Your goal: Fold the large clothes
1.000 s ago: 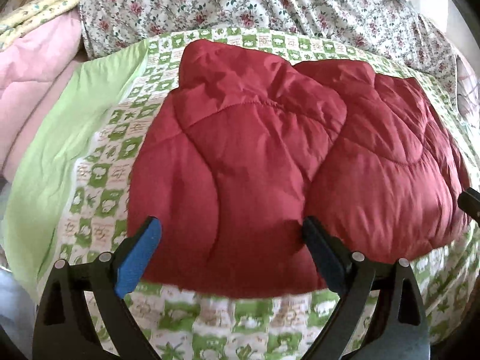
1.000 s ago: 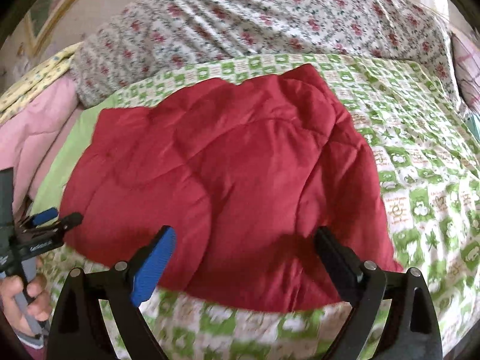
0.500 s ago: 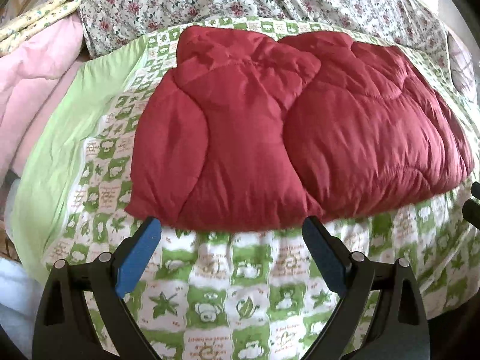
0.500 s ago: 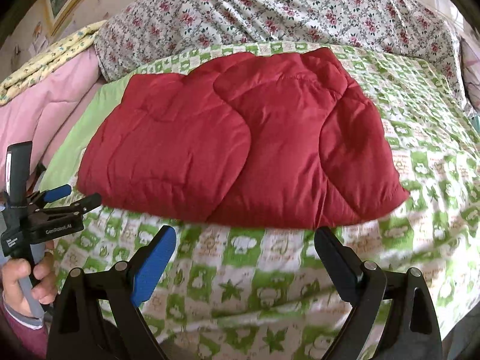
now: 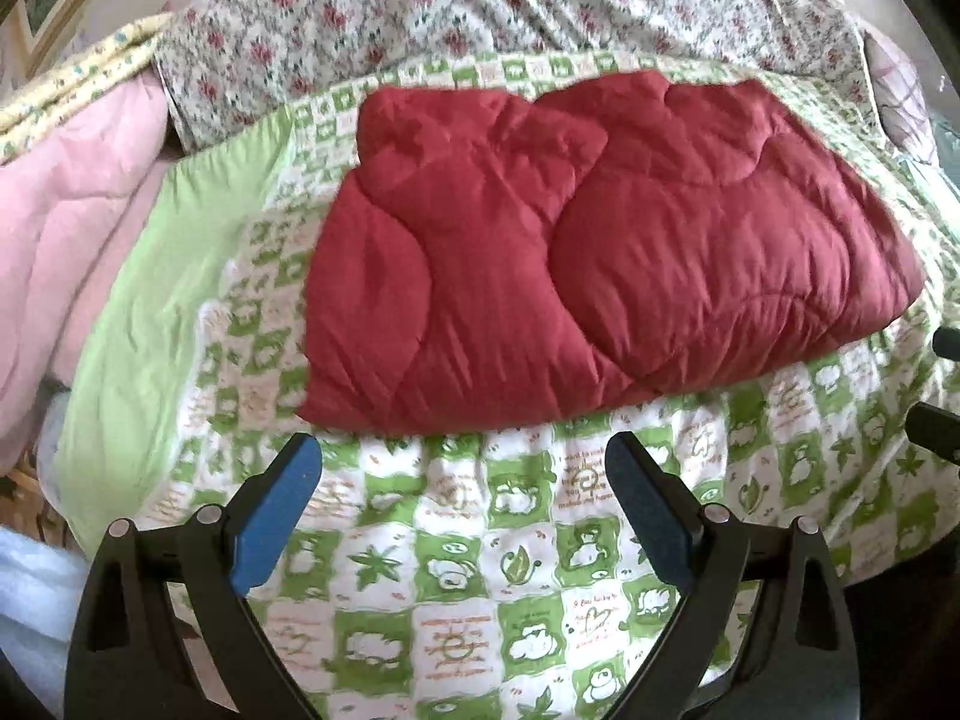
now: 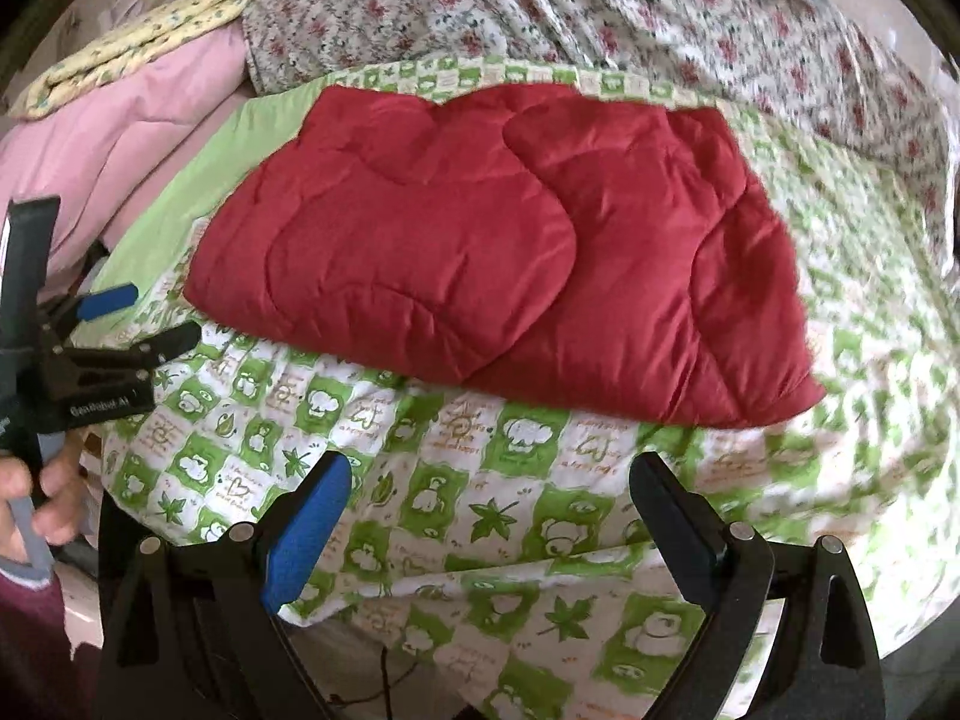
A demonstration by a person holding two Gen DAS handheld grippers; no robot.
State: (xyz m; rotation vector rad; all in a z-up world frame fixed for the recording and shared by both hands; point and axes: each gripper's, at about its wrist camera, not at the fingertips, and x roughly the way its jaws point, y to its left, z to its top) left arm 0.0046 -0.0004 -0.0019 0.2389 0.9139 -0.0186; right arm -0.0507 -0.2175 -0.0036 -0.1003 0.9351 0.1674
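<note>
A red quilted padded garment lies folded into a rough rectangle on the green-and-white checked bedspread; it also shows in the right wrist view. My left gripper is open and empty, held back from the garment's near edge. My right gripper is open and empty, also short of the near edge. The left gripper shows at the left of the right wrist view, held by a hand.
A floral quilt is piled behind the garment. Pink bedding and a yellow floral cover lie at the left. A plain light green strip borders the bedspread. The bed's front edge drops off below the grippers.
Both grippers have pulled back from the red garment, which had lain between their fingers and now lies flat, farther away. Both stayed open.
</note>
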